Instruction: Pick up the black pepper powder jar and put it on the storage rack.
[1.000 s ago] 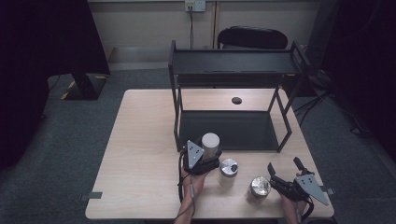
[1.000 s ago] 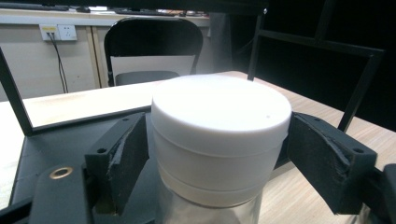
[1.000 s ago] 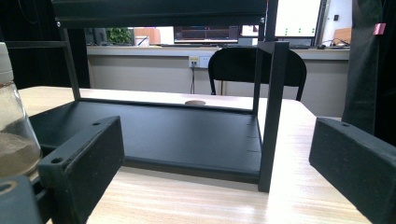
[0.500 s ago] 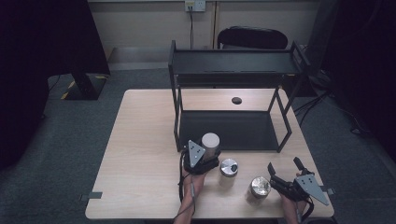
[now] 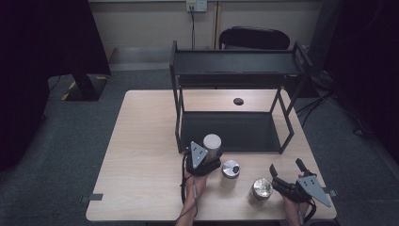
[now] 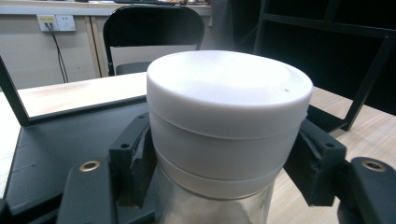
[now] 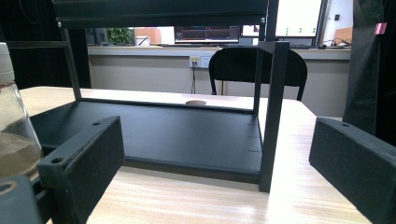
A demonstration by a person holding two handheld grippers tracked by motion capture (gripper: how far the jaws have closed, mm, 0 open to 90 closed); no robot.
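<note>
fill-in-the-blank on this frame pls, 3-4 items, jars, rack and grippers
1. The left gripper is shut on the jar with the ____ lid.
2. The right gripper has ____ jaws with nothing between them.
3. Counting every jar on the table, there are ____.
4. The small dark disc lies on the table under the black ____.

Missing words: white; open; three; rack
</note>
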